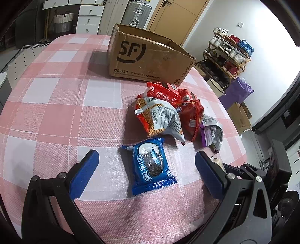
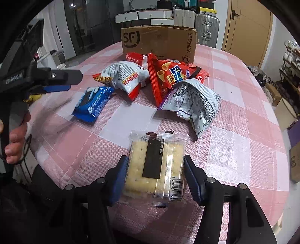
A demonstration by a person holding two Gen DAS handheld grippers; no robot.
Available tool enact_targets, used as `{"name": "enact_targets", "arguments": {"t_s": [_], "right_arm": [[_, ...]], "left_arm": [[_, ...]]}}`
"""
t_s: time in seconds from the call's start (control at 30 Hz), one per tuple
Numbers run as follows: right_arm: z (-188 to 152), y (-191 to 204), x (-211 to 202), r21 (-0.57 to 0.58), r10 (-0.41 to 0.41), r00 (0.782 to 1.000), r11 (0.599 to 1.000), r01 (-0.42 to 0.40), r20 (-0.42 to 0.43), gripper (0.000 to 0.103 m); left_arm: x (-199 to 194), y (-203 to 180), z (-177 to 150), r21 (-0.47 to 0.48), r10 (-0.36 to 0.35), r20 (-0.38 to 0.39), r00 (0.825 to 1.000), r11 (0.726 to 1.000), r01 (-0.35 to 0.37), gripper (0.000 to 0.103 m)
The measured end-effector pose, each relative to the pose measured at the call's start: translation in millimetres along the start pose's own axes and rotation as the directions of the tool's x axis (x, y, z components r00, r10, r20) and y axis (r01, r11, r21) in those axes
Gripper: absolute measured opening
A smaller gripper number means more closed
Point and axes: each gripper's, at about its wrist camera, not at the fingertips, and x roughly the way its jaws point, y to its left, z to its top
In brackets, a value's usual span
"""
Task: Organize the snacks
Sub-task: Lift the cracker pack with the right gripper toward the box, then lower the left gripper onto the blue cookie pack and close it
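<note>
A table under a pink checked cloth is carrying an SF Express carton. Heaped before the carton are lying crisp bags, nearer a blue Oreo packet and a clear cracker pack.

We noted a silver suitcase by the wooden door, white drawers, a wicker basket, a shoe rack.
</note>
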Motion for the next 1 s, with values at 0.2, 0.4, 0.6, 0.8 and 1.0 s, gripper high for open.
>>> {"name": "enact_targets", "arguments": {"t_s": [0.2, 0.4, 0.6, 0.8, 1.0], "right_arm": [[3, -9, -14, 0.034, 0.031, 0.999, 0.999, -0.032, 0.038, 0.059], [8, -19, -30, 0.069, 0.043, 0.995, 0.996, -0.048, 0.085, 0.059], [17, -29, -40, 0.086, 0.036, 0.992, 0.995, -0.047, 0.122, 0.059], [20, -33, -45, 0.101, 0.037, 0.988, 0.993, -0.053, 0.147, 0.059], [17, -38, -41, 0.131, 0.055, 0.986, 0.988, -0.076, 0.157, 0.059]], "left_arm": [[5, -1, 0, 0.002, 0.003, -0.014, 1.0, 1.0, -0.003, 0.102], [13, -5, -3, 0.018, 0.005, -0.049, 0.999, 1.0, -0.004, 0.102], [36, -9, -5, 0.017, 0.041, -0.125, 0.991, 0.999, -0.039, 0.102], [48, -16, -5, 0.04, 0.097, -0.135, 0.986, 0.995, -0.093, 0.101], [51, -24, -2, 0.083, 0.147, -0.129, 0.981, 0.987, -0.137, 0.066]]}}
